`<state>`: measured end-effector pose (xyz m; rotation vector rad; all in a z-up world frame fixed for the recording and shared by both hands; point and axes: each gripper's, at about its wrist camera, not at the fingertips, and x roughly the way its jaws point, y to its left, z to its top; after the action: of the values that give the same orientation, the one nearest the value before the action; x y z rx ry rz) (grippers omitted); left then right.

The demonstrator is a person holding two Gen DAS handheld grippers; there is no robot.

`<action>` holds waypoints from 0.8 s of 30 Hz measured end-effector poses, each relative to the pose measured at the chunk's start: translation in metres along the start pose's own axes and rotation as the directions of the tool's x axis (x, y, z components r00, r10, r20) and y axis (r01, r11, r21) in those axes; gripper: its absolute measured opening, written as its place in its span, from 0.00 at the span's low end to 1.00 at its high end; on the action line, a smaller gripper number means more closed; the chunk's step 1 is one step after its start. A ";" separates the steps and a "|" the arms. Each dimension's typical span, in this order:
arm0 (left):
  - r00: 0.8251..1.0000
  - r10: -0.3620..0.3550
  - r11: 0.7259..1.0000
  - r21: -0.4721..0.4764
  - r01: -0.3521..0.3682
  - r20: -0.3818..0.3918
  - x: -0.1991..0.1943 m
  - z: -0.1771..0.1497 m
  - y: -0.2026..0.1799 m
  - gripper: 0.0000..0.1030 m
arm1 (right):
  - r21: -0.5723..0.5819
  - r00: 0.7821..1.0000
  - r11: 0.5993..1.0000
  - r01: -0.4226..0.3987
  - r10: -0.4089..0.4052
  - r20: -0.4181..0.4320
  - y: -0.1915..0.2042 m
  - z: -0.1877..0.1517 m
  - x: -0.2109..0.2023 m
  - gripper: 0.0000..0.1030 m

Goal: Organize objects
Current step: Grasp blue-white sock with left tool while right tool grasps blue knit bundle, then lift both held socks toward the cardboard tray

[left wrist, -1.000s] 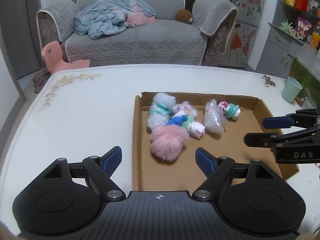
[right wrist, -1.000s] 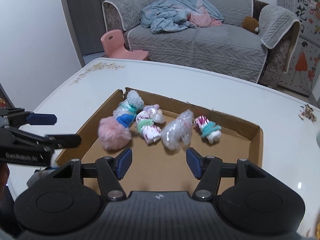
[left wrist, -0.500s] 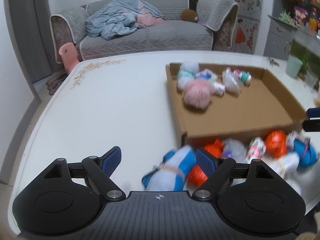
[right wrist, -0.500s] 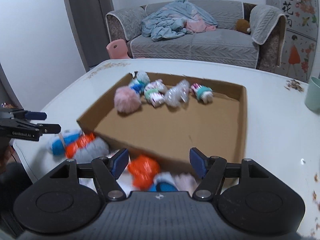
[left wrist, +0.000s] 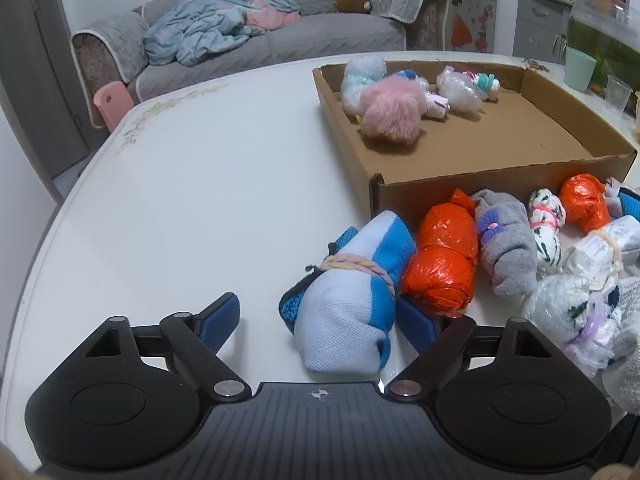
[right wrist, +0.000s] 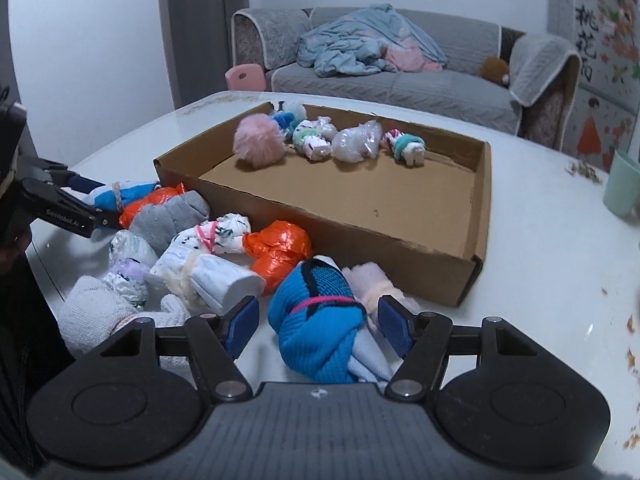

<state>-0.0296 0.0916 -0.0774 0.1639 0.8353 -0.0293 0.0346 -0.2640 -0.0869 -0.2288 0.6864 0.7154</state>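
Left wrist view takes in the white table (left wrist: pixel 192 184), with the shallow cardboard box (left wrist: pixel 496 168) set on it toward the right. Along the box's far wall lie a pink fluffy ball (left wrist: pixel 394 110), a clear plastic bundle (left wrist: pixel 458 90) and a few small rolled pieces. Outside the near wall of the box, a heap of rolled bundles crowds the table edge: two orange plastic ones (left wrist: pixel 442 260), a grey sock roll (left wrist: pixel 506 248), and a pale blue-and-white roll (left wrist: pixel 348 300) tied with a band. The left gripper (left wrist: pixel 318 322) is spread wide, with that blue-and-white roll lying between its fingers; the right pad sits close against it, the left pad apart.

Right wrist view shows the right gripper (right wrist: pixel 316 322) likewise spread, a bright blue roll with a pink band (right wrist: pixel 316 320) between its fingers, not pinched. Beside it lies a pale pink fuzzy piece (right wrist: pixel 376 284), against the box wall. White lettering on the left gripper's finger, seen from here, reads roughly "GenRobot.AI" (right wrist: pixel 66 218). A mint cup (right wrist: pixel 622 188) stands on the table at far right, and dark characters mark the decorated wall panel (right wrist: pixel 586 30).
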 end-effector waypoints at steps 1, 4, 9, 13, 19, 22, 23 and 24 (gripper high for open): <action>1.000 -0.001 1.000 0.004 0.001 0.001 0.000 0.001 0.000 0.87 | -0.012 1.000 1.000 -0.016 0.016 0.000 0.002 0.000 0.001 0.60; 1.000 -0.021 1.000 0.010 0.020 0.004 0.000 0.002 0.000 0.80 | -0.057 1.000 0.998 -0.016 0.015 -0.018 0.008 -0.003 0.004 0.57; 0.995 -0.098 0.995 -0.026 0.098 0.005 -0.002 0.001 0.004 0.60 | -0.042 0.999 0.998 -0.041 0.040 -0.024 0.008 -0.013 -0.001 0.45; 0.995 -0.098 0.995 -0.022 0.099 0.015 -0.003 -0.001 0.001 0.58 | 0.002 0.998 0.998 -0.060 0.061 -0.033 0.003 -0.017 0.000 0.45; 0.995 -0.094 0.995 -0.020 0.095 0.017 -0.009 -0.005 0.002 0.56 | 0.019 0.998 0.998 -0.061 0.062 -0.031 0.008 -0.022 0.004 0.43; 0.997 -0.079 0.997 -0.006 0.079 0.021 -0.014 -0.007 0.001 0.55 | 0.033 0.997 0.997 -0.068 0.069 -0.021 0.006 -0.021 -0.004 0.42; 0.996 -0.082 0.997 -0.006 0.082 0.026 -0.018 -0.008 0.002 0.55 | 0.038 0.997 0.996 -0.076 0.077 -0.008 0.004 -0.021 -0.010 0.42; 0.996 -0.081 0.997 -0.008 0.081 0.029 -0.020 -0.009 0.003 0.55 | 0.043 0.997 0.996 -0.078 0.078 0.000 0.004 -0.019 -0.013 0.42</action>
<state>-0.0494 0.0948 -0.0676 0.1205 0.8134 -0.1040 0.0153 -0.2761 -0.0922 -0.1637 0.7142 0.7744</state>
